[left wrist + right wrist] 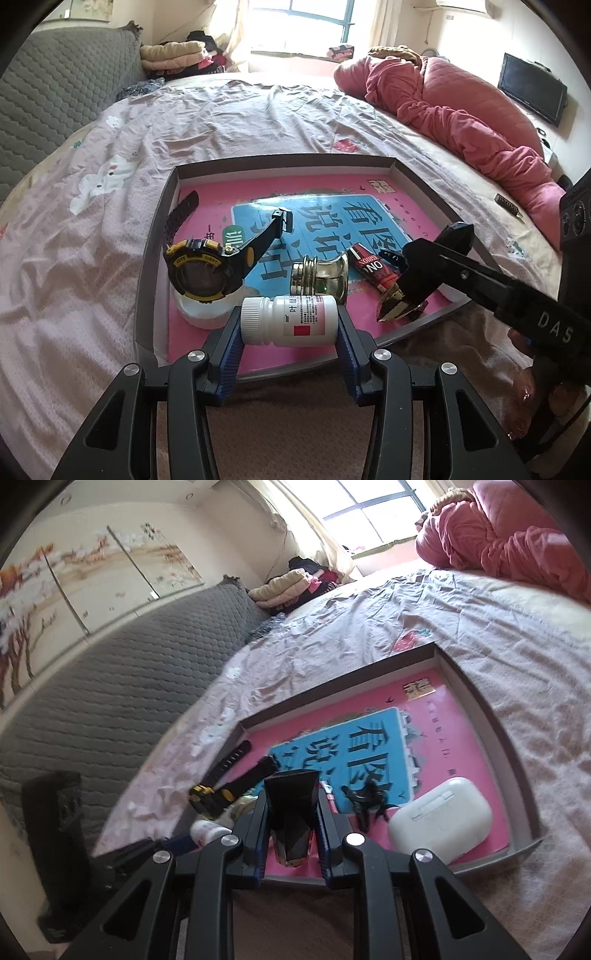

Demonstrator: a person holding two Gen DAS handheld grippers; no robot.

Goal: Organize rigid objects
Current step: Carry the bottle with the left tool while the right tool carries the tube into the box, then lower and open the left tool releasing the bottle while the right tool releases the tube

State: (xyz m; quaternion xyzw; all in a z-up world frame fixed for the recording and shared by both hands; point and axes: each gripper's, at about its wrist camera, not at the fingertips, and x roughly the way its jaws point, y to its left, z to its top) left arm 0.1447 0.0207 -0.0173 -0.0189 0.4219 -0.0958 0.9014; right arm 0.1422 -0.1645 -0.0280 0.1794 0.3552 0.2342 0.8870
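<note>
1. Left gripper [289, 325]: jaws clamped on a white pill bottle [290, 322], one pad on each end. The bottle lies crosswise between them, long axis left to right in the frame, ribbed cap toward the left pad, red-square label facing up.
2. The bottle sits low centre in the left wrist view, over the near edge of the shallow box tray [155, 258] on the bed. Cannot tell whether it rests on the tray floor or hangs just above it.
3. Right gripper [291, 823]: jaws clamped on a black-and-gold faceted object [291, 812], long axis along the fingers. In the left wrist view its gold tip points down at the tray's lower right corner.
4. Just beyond the bottle: a brass-coloured metal fitting [321, 275]. Upper left of it, a black-and-yellow digital watch [201, 269] on a white base.
5. In the right wrist view, a white earbud case [439, 819] lies right of the held object, a black hair claw [365, 805] between them.
6. Judgement: both pieces are already over the tray; a set-down needs bare floor, scarce near the bottle.
</note>
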